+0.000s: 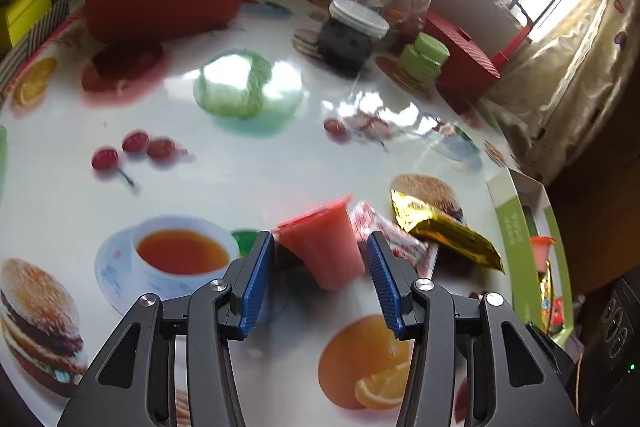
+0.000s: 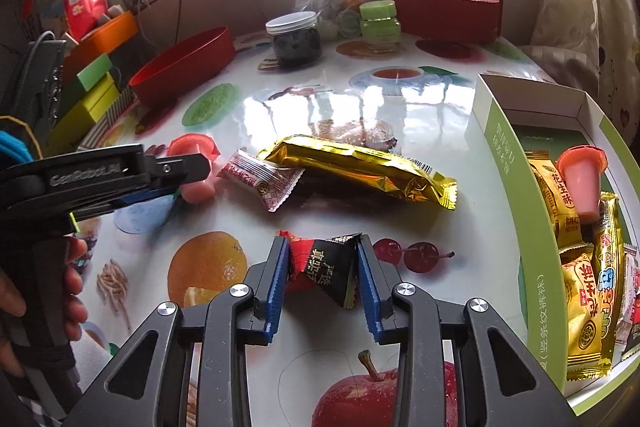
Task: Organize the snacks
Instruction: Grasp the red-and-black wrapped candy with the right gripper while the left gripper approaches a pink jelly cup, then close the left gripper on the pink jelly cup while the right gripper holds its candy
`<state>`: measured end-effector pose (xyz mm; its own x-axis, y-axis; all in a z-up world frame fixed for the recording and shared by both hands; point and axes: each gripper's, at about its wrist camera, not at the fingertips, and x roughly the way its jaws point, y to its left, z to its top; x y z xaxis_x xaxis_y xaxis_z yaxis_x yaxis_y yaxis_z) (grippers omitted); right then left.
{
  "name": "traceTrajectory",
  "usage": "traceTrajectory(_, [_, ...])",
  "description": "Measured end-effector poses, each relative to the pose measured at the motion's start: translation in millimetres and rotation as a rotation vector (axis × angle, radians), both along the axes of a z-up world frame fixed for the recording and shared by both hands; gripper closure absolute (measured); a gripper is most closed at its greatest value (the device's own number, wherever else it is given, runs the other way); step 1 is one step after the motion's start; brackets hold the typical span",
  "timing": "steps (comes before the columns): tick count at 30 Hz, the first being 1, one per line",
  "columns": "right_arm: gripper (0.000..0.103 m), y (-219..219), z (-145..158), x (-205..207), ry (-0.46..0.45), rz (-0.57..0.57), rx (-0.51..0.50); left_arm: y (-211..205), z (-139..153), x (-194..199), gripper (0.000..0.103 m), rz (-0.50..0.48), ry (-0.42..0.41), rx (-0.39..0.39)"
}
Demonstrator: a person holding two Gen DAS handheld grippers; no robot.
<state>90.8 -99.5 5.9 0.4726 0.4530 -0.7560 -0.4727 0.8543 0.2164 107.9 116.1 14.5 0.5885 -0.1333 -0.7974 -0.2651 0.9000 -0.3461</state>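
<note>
**Two claws, two snacks: jelly cup up next, black-red packet already pinched**

L gripper (image 1: 320,259) straddles a pink jelly cup (image 1: 324,243) lying tipped on the printed table (image 1: 240,167), near-centre in the left wrist view; jaws stand apart either side of it w/ gaps showing, so not yet clamped. R gripper (image 2: 322,267) is closed on a black-and-red snack packet (image 2: 324,267), blue pads pressing its crinkled sides, held just above the table. Btwn them lie a small red-white candy wrapper (image 2: 262,183) and a long gold bar (image 2: 360,167), touching at one end. Green-sided box (image 2: 516,187) at far right already holds gold packets and another jelly cup (image 2: 582,183).

Handling, as a judgement: the cup looks light, thin-walled and smooth, prob. slippery and easy to dent; best taken across the tapered body just below the rim, w/ a gentle squeeze. The packet is soft film, light, forgiving; a mid-body pinch suits. The gold bar likely needs a grip across its narrow width
</note>
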Motion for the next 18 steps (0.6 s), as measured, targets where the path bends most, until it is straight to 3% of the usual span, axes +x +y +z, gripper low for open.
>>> traceTrajectory(4, [0.071, -1, 0, 1, 0.007, -0.003, 0.011, 5, -2, 6, 0.054, 0.014, 0.016, 0.006])
traceTrajectory(11, [0.071, -3, -1, 1, 0.014, -0.003, 0.02, 8, -6, 10, 0.054, 0.032, 0.044, 0.086])
traceTrajectory(18, [0.071, -3, -1, 2, 0.017, -0.003, 0.021, 5, -6, 13, 0.054, 0.013, 0.048, 0.1])
